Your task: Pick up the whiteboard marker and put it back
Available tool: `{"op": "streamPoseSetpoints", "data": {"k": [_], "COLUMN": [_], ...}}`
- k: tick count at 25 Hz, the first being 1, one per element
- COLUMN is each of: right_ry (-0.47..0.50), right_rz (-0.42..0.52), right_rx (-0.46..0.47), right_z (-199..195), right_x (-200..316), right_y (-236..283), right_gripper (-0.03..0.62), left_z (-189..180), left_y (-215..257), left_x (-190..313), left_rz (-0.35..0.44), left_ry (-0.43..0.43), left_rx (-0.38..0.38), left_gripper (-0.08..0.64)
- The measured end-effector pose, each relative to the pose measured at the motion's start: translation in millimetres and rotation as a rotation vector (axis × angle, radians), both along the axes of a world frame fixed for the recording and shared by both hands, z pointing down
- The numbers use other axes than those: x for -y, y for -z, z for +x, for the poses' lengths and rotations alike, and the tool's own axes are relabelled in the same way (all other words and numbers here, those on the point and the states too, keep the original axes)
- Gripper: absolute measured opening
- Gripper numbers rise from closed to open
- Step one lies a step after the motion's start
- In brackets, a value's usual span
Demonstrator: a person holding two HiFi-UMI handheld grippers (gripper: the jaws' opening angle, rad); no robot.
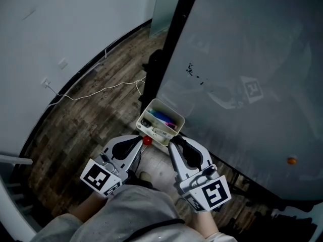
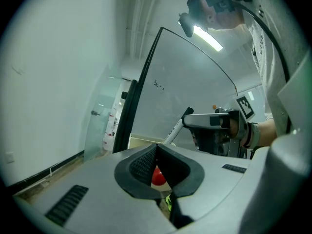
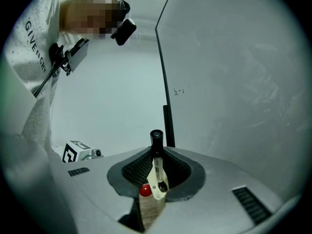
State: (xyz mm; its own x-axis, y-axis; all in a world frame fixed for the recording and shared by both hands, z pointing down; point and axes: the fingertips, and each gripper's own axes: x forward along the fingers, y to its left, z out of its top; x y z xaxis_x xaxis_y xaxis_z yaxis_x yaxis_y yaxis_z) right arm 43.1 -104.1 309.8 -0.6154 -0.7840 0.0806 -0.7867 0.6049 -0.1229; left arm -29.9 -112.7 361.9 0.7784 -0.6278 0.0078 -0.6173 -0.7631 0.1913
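My right gripper (image 1: 173, 141) (image 3: 156, 152) is shut on the whiteboard marker (image 3: 157, 168), a white barrel with a black cap that stands up between the pads. The left gripper view shows the same marker (image 2: 174, 128) slanting out of the right gripper (image 2: 214, 121). Just ahead hangs the white pen tray (image 1: 160, 103) on the whiteboard (image 1: 242, 59), with other markers (image 1: 164, 118) inside. My left gripper (image 1: 140, 140) (image 2: 155, 150) has its jaws together. A small red round thing (image 1: 147, 140) (image 2: 157, 177) (image 3: 145, 190) sits at its tips; I cannot tell if it is gripped.
The whiteboard's black frame (image 1: 169, 39) runs up beside the tray. A white cable (image 1: 101, 91) trails over the wooden floor (image 1: 86, 120) to a wall socket. An orange magnet (image 1: 291, 161) sticks low on the board. A white wall (image 1: 60, 19) curves along the left.
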Motion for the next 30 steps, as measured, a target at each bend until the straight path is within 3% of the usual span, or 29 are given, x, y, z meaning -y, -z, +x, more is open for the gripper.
{"op": "streamPoseSetpoints", "data": {"k": [5, 30], "right_ry": [0.019, 0.043], "right_rz": [0.028, 0.046], "right_rx": [0.046, 0.014], "right_z": [-6, -8], "right_x": [-1, 2], "right_y": [15, 27], "right_gripper": [0.075, 0.075], "left_z": [-5, -10], "left_y": [4, 15], "left_x": [0, 9], "left_rz": [0.005, 0.044], "left_ry": [0.015, 0.042], "left_rx": [-0.012, -0.010], "left_gripper": [0.014, 0.014]}}
